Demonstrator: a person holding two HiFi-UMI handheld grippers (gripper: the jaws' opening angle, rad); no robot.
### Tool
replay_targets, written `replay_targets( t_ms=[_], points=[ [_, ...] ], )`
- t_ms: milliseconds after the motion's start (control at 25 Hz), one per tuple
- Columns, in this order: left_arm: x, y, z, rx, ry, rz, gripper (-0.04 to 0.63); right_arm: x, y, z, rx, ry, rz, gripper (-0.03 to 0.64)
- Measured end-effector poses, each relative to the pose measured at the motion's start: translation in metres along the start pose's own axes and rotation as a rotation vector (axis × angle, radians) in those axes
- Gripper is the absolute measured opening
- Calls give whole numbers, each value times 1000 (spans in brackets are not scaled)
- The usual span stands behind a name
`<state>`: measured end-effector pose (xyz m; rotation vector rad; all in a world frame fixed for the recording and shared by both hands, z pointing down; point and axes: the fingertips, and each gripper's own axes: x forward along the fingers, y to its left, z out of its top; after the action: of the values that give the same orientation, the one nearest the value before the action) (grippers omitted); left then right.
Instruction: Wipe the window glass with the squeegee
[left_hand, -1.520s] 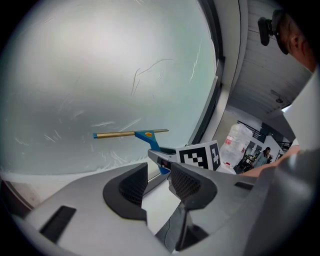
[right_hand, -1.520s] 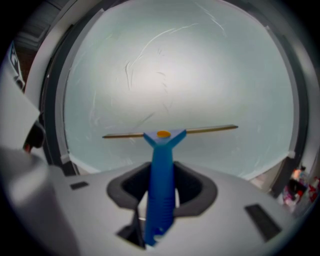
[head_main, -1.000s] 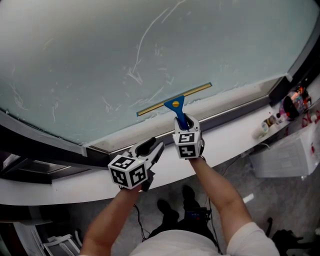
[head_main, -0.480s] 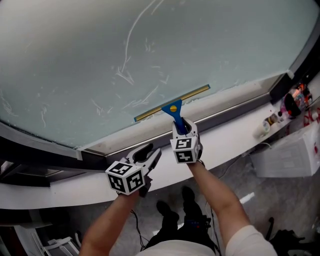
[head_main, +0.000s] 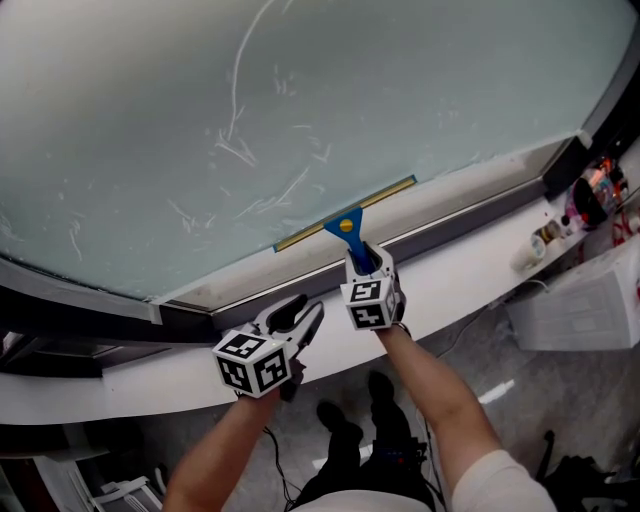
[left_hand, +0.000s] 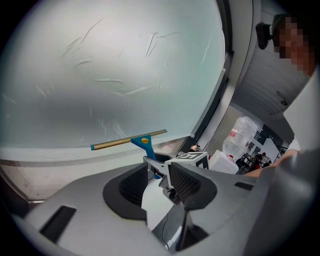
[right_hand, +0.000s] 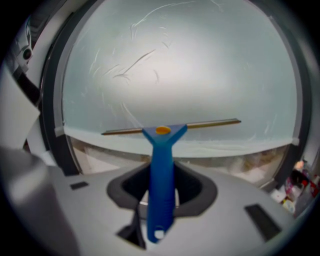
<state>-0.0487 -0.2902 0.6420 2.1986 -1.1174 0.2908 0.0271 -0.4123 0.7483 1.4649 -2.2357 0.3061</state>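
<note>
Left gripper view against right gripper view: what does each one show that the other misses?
Only the left gripper view: the left gripper, jaws apart and empty, and the right gripper seen from outside. Only the right gripper view: the squeegee handle at full length, clamped between the right gripper's jaws, down to its hanging hole. Both: the streaked window glass and the squeegee blade near its lower edge.

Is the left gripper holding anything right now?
No, the left gripper is open and empty; the right gripper holds the squeegee.
</note>
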Motion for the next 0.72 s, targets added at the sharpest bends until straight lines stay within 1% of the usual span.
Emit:
replay_targets(
  t_ms=[120, 360, 720],
  points=[
    [3, 1, -6, -3, 7, 0, 166, 6, -1, -7, -13, -4, 0, 152],
    [7, 4, -18, -15, 25, 1, 167, 13, 0, -26, 22, 53, 2, 152],
    [11, 5, -23, -24, 31, -1, 167, 16, 0, -35, 32, 84, 24, 152]
  ],
)
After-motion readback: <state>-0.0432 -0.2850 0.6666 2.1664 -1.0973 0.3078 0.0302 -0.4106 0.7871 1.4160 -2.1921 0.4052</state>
